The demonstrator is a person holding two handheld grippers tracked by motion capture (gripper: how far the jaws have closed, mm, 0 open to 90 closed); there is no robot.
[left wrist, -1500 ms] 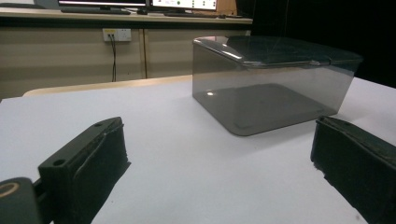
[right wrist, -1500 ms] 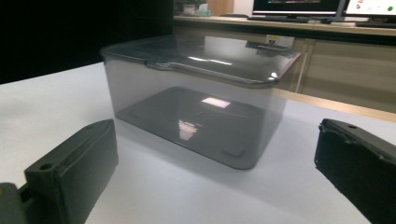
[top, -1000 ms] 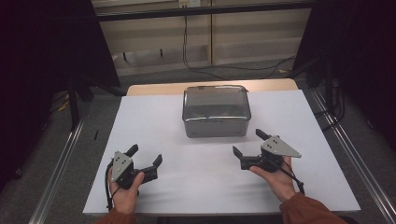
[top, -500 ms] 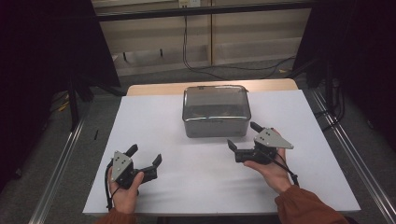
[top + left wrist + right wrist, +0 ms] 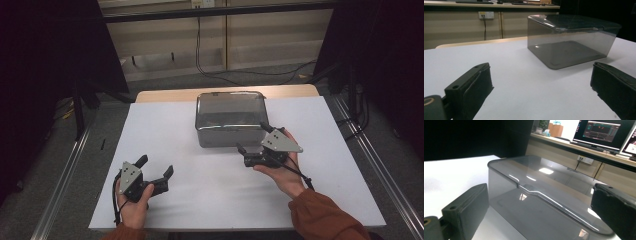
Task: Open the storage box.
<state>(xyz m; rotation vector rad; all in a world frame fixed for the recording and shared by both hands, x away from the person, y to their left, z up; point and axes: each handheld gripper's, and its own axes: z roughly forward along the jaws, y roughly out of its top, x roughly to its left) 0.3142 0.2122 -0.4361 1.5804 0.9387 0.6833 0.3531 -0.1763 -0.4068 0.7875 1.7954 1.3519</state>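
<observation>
From my seat, the lidded box [image 5: 231,119] is the one obstacle, standing at the middle of the tabletop's [image 5: 165,130] far edge. My right gripper [image 5: 253,145] sits just off its near right corner, jaws spread. The left, right and near edges run bare.

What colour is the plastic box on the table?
The box is see-through smoky grey, clearest in the left gripper view.

This looks like a lab or office test room. A bench [image 5: 165,125] with a white top stands on grey carpet between metal rails [image 5: 62,180], with dark curtains at both sides. Behind it, a long counter carries lit computer monitors [image 5: 605,131] and a keyboard, with a wall socket [image 5: 485,15] below.
</observation>
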